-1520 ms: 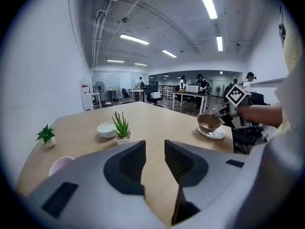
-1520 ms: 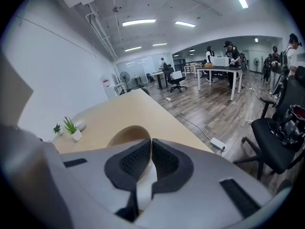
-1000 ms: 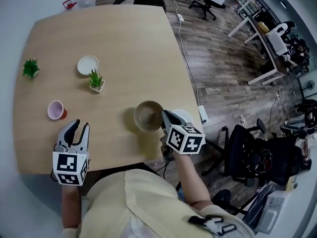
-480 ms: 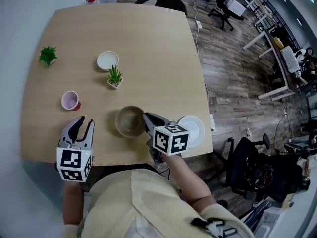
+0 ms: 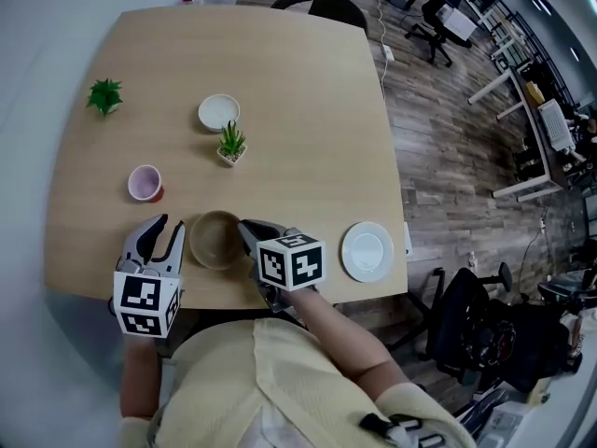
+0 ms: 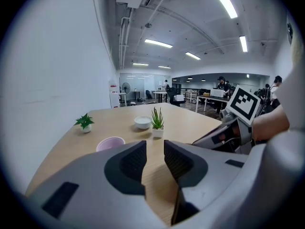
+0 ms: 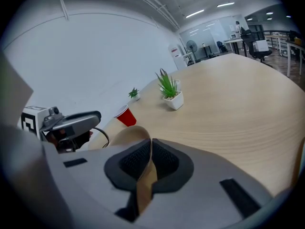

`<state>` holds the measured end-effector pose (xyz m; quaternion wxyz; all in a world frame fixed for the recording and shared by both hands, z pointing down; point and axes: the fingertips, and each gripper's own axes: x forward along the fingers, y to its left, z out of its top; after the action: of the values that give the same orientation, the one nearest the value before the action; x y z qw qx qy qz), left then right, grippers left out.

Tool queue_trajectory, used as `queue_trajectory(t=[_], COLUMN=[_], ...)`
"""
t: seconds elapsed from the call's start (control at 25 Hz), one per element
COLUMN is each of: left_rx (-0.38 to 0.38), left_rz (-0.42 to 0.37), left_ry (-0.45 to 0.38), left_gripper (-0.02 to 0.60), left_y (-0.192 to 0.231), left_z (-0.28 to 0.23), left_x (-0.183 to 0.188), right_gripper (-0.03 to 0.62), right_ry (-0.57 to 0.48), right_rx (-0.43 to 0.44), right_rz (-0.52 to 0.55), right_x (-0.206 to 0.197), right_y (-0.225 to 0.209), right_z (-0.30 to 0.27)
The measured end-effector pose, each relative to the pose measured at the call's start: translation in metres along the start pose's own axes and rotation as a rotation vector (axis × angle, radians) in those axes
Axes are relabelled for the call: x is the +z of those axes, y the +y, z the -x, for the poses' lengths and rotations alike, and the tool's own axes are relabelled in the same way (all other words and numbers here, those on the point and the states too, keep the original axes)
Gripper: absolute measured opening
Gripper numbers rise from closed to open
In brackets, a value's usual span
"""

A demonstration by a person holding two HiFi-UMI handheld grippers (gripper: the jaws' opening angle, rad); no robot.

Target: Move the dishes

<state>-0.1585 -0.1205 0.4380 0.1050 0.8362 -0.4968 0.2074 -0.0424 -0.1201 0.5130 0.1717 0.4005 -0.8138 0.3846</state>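
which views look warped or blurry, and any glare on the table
Head view: sharp and evenly lit, no glare on the table, though its edges bow outward. Left gripper view: black round border, ceiling lights blown out. Right gripper view: same black border, and the bowl rim pinched in the right claw is soft.

We grip the tan bowl's (image 7: pixel 128 135) rim in our right gripper (image 7: pixel 151 148), a red cup (image 7: pixel 126 116) standing on the counter (image 7: pixel 228 109) beyond.
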Motion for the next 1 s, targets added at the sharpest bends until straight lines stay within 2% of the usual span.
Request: queue_trajectory(t=[0.16, 0.4, 0.8, 0.92, 1.0], left_rx=[-0.012, -0.010, -0.016, -0.026, -0.037], left_rz=[0.028, 0.028, 0.031, 0.027, 0.021], left_ry=[-0.004, 0.003, 0.015, 0.018, 0.018], left_gripper=[0.120, 0.120, 0.120, 0.120, 0.120], left_y=[-0.001, -0.001, 0.003, 0.001, -0.001], left_z=[0.000, 0.002, 0.004, 0.002, 0.002], left_x=[0.001, -0.003, -0.006, -0.006, -0.005], right_gripper=[0.026, 0.026, 0.028, 0.046, 0.086], right_ry=[0.033, 0.046, 0.021, 0.000, -0.016], right_rx=[0.032, 0.046, 0.081, 0.092, 0.102], right_rz=[0.019, 0.056, 0.089, 0.115, 0.119], right_x=[-0.010, -0.015, -0.013, -0.010, -0.007], right_y=[0.019, 0.036, 0.045, 0.048, 0.051], right_z=[-0.014, -0.025, -0.028, -0.025, -0.022])
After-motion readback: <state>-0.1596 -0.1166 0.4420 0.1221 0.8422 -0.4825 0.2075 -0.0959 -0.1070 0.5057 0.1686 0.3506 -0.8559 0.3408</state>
